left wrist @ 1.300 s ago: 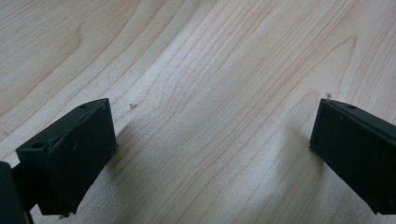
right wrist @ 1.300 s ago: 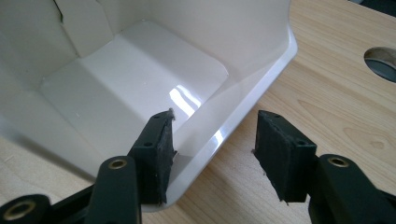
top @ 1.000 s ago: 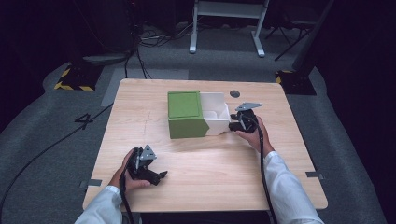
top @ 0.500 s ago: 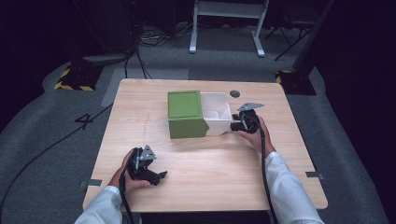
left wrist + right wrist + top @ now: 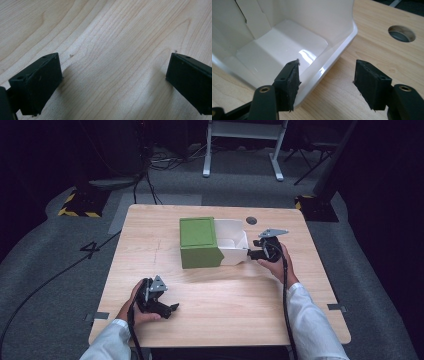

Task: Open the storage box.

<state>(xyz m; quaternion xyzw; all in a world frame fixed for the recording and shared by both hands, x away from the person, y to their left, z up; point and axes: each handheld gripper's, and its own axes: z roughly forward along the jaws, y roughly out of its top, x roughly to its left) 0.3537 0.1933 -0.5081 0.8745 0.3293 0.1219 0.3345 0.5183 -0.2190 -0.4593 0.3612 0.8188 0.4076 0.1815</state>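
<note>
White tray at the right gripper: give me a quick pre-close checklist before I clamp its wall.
1. Right gripper jaws open: ok.
2. Jaws straddle the white tray wall, one pad inside and one outside: ok.
3. Tray interior free of anything at the grip spot: ok.
4. Green box holding the tray's other end, so a pull may drag both: cannot tell how tightly.
5. Left gripper open, low over bare table, well away from the box and not bracing it: not ok if bracing is needed.
</note>
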